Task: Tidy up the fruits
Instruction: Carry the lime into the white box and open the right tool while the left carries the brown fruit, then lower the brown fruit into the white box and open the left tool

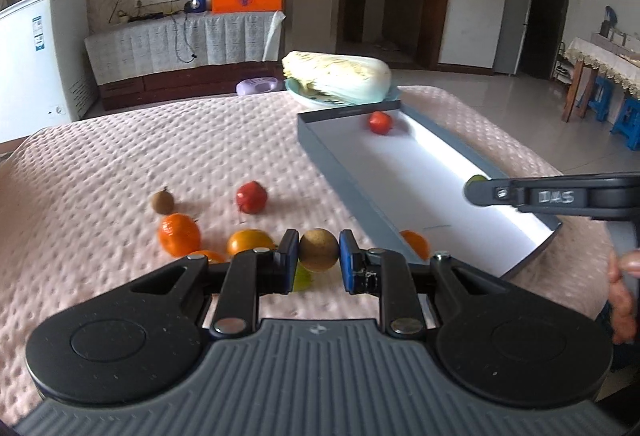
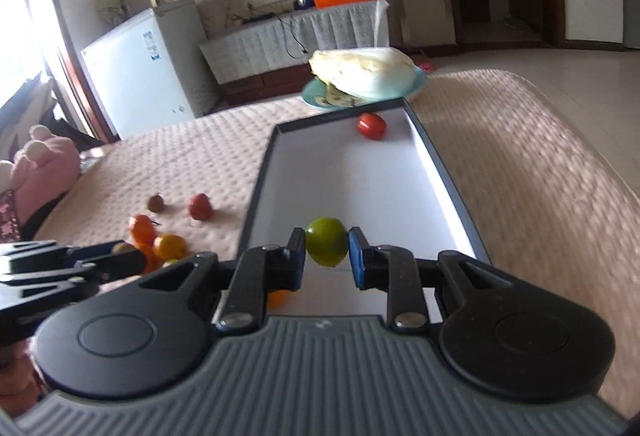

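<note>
**Ana:** Closest to the lens on the left side is the left gripper [image 1: 319, 260], its 2 blue pads pinching a round brown fruit [image 1: 319, 249] held above the pink quilted table cover [image 1: 120, 156].

**Ben:** And the other tool?

**Ana:** The right gripper [image 2: 327, 256] is pressed onto a round green fruit [image 2: 327, 246], 1 pad on each side, over the near half of the long grey tray with a white floor [image 2: 400, 196]. From the left camera that gripper comes in from the right edge over the tray, with a hand [image 1: 622, 300] below it.

**Ben:** What is already in the tray?

**Ana:** 1 small red fruit [image 2: 371, 126] at the far end, close to the end wall. Otherwise the white floor is bare as far as I can see.

**Ben:** What lies loose on the cover?

**Ana:** Left of the tray: a second red fruit [image 1: 251, 197], a smaller brown fruit [image 1: 162, 201] farther left, a wrinkled orange mandarin [image 1: 179, 234] nearer the camera, and a smooth orange-yellow fruit [image 1: 250, 242] just beside the left pad. Another orange fruit [image 1: 416, 244] sits against the tray's outer wall. Something yellow-green shows below the held brown fruit, mostly hidden.

**Ben:** Beyond the tray?

**Ana:** A pale napa cabbage [image 1: 338, 76] lies on a light blue plate [image 2: 316, 94], which touches the tray's far end.
</note>
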